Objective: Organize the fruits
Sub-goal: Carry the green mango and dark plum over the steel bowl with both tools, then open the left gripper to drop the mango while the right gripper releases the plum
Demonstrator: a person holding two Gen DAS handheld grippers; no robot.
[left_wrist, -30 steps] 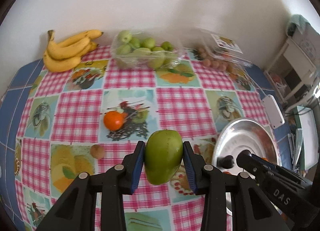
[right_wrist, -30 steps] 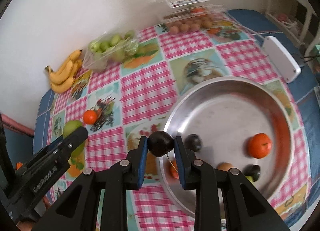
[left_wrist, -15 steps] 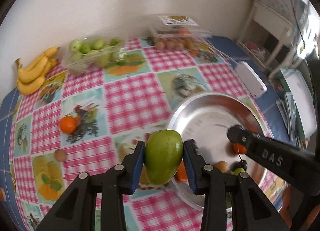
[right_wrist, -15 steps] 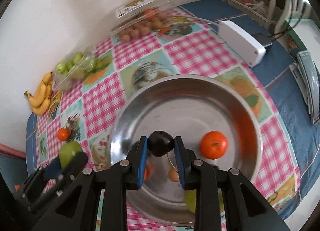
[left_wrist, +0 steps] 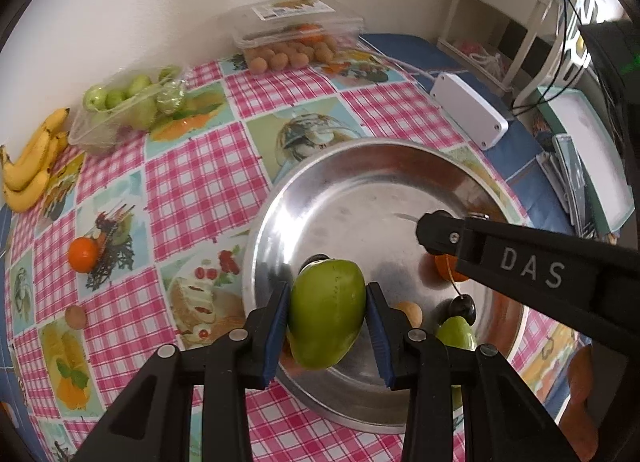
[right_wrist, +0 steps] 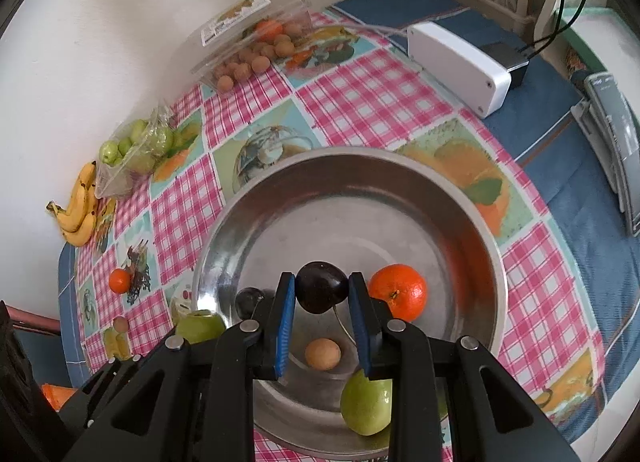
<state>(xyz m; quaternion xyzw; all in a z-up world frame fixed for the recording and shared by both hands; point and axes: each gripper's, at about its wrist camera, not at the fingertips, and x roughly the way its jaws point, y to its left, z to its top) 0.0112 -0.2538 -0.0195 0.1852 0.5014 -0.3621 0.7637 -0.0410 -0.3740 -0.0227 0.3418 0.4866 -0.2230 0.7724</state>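
Observation:
My left gripper (left_wrist: pixel 327 322) is shut on a green mango (left_wrist: pixel 326 312) and holds it above the near left part of the steel bowl (left_wrist: pixel 360 165). My right gripper (right_wrist: pixel 322 312) is shut on a dark cherry (right_wrist: pixel 321 292) and holds it over the bowl (right_wrist: pixel 348 165). Inside the bowl lie an orange (right_wrist: pixel 398 292), a second dark cherry (right_wrist: pixel 249 300), a small brown fruit (right_wrist: pixel 322 354) and a green fruit (right_wrist: pixel 366 404). The right gripper's arm (left_wrist: pixel 520 258) crosses the left wrist view.
On the checked tablecloth lie a loose orange (left_wrist: pixel 83 254), a small brown fruit (left_wrist: pixel 75 316), bananas (left_wrist: pixel 30 169), a tub of green fruits (left_wrist: pixel 128 105) and a clear box of brown fruits (left_wrist: pixel 296 33). A white device (left_wrist: pixel 468 109) lies right of the bowl.
Both grippers have moved right with their fruits. They now hang over the bowl instead of the tablecloth at its left edge.

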